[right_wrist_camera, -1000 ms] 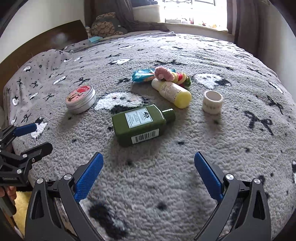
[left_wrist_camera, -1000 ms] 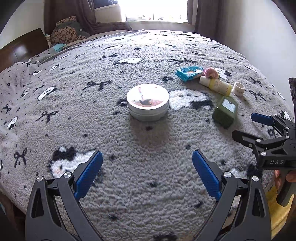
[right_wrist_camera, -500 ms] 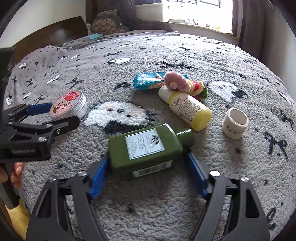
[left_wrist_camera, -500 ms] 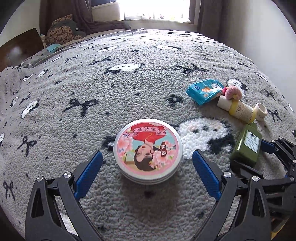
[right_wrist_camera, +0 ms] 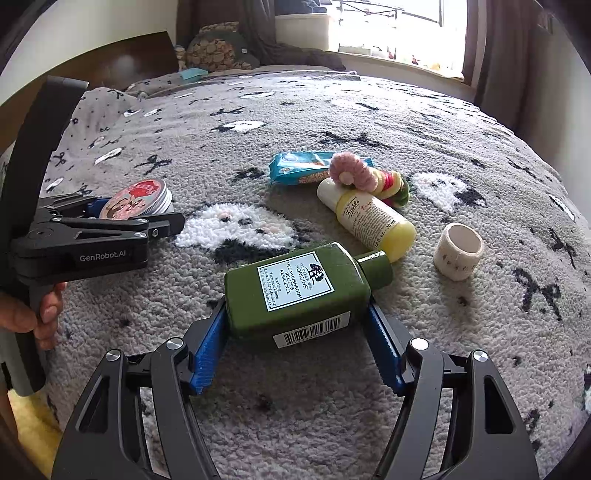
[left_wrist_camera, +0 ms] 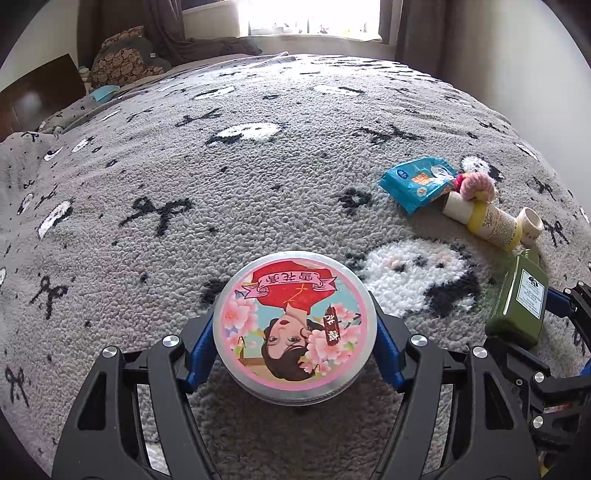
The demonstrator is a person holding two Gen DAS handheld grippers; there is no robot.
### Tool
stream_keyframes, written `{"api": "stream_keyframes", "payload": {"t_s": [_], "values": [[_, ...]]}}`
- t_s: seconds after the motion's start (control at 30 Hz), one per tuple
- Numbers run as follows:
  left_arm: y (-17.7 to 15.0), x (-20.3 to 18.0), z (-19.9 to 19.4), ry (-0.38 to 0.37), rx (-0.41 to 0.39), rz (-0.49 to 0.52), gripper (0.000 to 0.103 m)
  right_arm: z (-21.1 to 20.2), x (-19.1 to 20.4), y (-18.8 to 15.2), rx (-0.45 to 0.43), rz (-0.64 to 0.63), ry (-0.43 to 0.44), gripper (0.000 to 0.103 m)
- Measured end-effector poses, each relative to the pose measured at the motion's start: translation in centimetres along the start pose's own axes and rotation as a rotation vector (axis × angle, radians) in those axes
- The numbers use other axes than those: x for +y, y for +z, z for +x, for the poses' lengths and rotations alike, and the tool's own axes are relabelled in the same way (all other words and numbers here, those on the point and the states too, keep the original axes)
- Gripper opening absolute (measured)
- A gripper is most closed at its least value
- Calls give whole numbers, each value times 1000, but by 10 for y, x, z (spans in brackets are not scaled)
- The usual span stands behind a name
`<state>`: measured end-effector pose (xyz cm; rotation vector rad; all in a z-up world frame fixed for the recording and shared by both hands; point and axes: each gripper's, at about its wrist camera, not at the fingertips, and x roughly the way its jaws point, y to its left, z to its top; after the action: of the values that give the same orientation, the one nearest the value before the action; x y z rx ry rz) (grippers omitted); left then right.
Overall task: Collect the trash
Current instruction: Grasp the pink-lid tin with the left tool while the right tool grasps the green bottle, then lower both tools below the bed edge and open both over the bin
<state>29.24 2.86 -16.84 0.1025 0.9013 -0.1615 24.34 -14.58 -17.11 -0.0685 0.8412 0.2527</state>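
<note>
My left gripper (left_wrist_camera: 294, 354) is shut on a round tin (left_wrist_camera: 294, 326) with a pink and red picture lid, resting on the grey blanket. It also shows in the right wrist view (right_wrist_camera: 138, 199). My right gripper (right_wrist_camera: 295, 345) is shut on a green bottle (right_wrist_camera: 295, 290) with a white label, lying on its side; it shows in the left wrist view (left_wrist_camera: 522, 302) too. Beyond lie a yellow bottle (right_wrist_camera: 369, 218), a blue wrapper (right_wrist_camera: 299, 171), a pink and coloured scrunchie bundle (right_wrist_camera: 369, 177) and a small white tape roll (right_wrist_camera: 458, 251).
The grey blanket (left_wrist_camera: 221, 184) with black bows covers the whole bed. Pillows (left_wrist_camera: 122, 55) and a dark headboard (left_wrist_camera: 40, 96) lie at the far left. A window (left_wrist_camera: 310, 18) and curtains are at the back. A wall (left_wrist_camera: 517, 55) runs on the right.
Both grippers moved forward and closed: the left jaws went from wide open around the tin to gripping it, and the right jaws tightened on the green bottle.
</note>
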Motion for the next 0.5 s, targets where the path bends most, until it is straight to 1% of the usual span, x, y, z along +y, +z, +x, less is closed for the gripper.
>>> {"api": "stream_keyframes", "payload": {"t_s": [0.17, 0.5], "values": [[-10, -11, -25, -4, -24, 11, 67, -23, -6, -8, -12, 4, -12, 70], [-34, -50, -91, -38, -90, 48, 67, -88, -22, -30, -77, 15, -53, 70]]}}
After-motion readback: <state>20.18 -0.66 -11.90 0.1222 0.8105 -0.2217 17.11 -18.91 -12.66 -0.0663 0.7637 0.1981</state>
